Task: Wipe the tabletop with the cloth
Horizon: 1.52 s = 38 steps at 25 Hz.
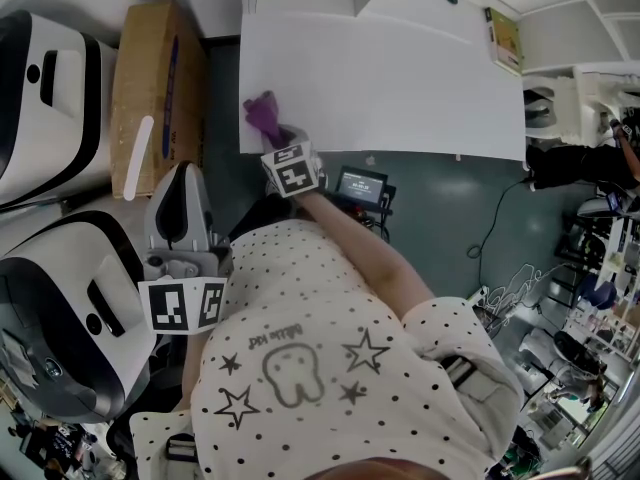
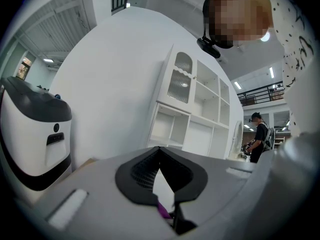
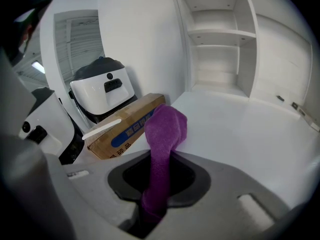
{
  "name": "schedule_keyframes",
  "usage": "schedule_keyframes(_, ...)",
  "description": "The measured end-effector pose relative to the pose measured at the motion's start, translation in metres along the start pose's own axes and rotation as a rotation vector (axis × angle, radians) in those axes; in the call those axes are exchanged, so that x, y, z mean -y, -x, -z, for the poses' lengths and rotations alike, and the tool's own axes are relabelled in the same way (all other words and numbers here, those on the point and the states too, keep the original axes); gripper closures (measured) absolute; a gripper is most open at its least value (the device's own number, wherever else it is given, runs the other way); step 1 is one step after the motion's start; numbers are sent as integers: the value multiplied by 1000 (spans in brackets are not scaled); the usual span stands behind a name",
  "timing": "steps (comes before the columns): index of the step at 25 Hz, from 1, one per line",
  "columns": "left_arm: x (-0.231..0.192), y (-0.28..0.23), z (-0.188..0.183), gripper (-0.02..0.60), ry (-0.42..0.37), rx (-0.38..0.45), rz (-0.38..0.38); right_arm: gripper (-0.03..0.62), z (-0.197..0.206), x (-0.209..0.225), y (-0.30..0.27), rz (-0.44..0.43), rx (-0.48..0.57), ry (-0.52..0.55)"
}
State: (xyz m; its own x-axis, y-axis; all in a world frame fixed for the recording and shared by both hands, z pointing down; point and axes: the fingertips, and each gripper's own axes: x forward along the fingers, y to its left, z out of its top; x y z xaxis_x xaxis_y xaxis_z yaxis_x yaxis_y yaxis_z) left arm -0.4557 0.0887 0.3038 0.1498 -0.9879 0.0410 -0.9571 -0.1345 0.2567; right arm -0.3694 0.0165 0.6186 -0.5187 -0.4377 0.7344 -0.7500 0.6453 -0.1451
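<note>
Cloth (image 1: 263, 116): purple, bunched, pinched in the right gripper (image 1: 272, 133), at the near left corner of the surface (image 1: 400, 88).
Right gripper: jaws clamped on the cloth, which stands out ahead of them.
Left gripper (image 1: 180, 176): near the body, well apart from the surface; jaws drawn together at the tips, nothing between them.
Surface: white, bare beyond the cloth.
Room: teal floor (image 1: 440, 208); white shelf unit (image 3: 220, 34) at the far side; two white-and-black machines (image 1: 50, 88) on the left.
Cardboard box (image 1: 155, 88): closed, left of the surface, a white strip (image 1: 138, 158) lying on top.
</note>
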Motion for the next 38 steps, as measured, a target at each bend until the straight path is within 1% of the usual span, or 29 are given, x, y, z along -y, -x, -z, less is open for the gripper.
schedule_keyframes(10, 0, 3, -2, 586, -5, 0, 5, 533, 0, -28, -6, -64, -8, 81)
schedule_keyframes(18, 2, 7, 1, 586, -8, -9, 3, 533, 0, -42, -11, -104, 3, 122)
schedule_keyframes(23, 3, 10, 1, 586, -10, -9, -1, 533, 2, -56, -12, -149, 1, 141)
schedule_keyframes(28, 6, 12, 3, 586, -12, -12, -7, 533, 2, -60, -13, -168, 18, 145)
schedule_keyframes(34, 9, 12, 4, 586, -19, -14, 1, 531, 6, -78, -16, -269, 19, 142)
schedule_keyframes(38, 16, 8, 5, 586, -23, -19, 24, 531, 3, -76, -15, -315, 31, 85)
